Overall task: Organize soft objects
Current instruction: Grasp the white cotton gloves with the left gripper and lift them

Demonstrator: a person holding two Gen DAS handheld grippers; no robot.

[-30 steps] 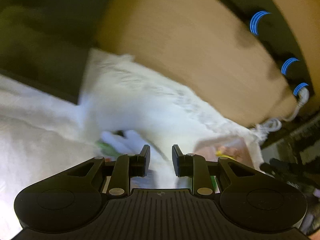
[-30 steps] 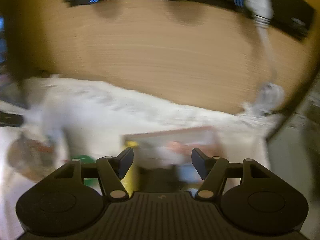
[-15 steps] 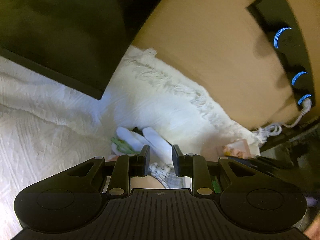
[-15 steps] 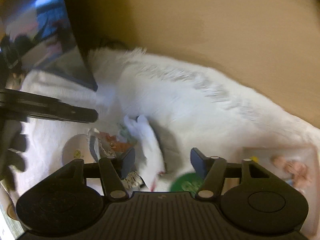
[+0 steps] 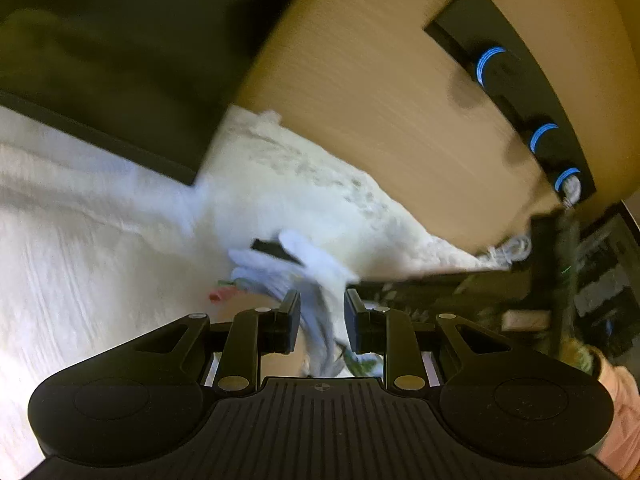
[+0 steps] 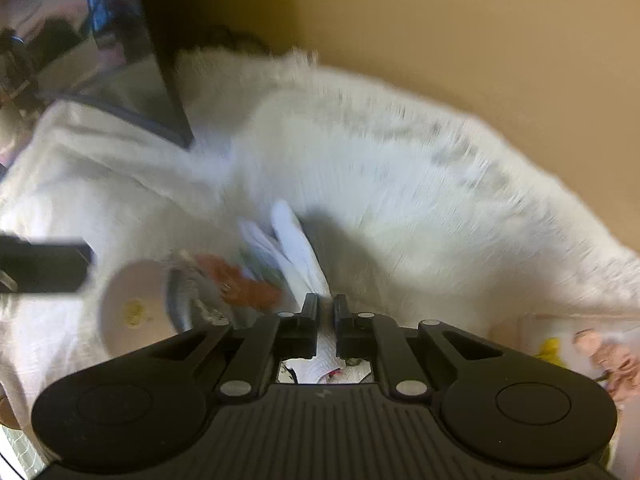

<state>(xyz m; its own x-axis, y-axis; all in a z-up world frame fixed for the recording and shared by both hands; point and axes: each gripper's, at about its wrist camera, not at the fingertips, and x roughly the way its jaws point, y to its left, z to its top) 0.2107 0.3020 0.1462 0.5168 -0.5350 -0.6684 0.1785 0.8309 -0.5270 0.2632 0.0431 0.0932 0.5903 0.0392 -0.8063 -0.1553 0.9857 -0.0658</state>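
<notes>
A white plush toy with long ears (image 6: 298,248) lies on the white bedspread (image 6: 60,208) in front of a fluffy white pillow (image 6: 420,200). My right gripper (image 6: 326,310) is shut on the plush toy's lower part. In the left wrist view the same toy (image 5: 316,268) reaches between the fingers of my left gripper (image 5: 322,316), whose jaws stand narrowly apart around its grey-white cloth; whether they pinch it is unclear. Patterned soft items with red and green (image 6: 240,284) lie beside the toy.
A wooden headboard (image 5: 380,100) with a dark panel of blue-ringed knobs (image 5: 540,136) rises behind the pillow. A dark screen (image 6: 160,60) stands at the left. A round pale dish (image 6: 136,308) and a picture book (image 6: 580,348) lie on the bed. My right gripper's dark body (image 5: 552,264) crosses the left wrist view.
My right gripper has closed from wide open onto the white plush toy and moved in closer. My left gripper has shifted; the toy now sits between its fingers. Both views are blurred.
</notes>
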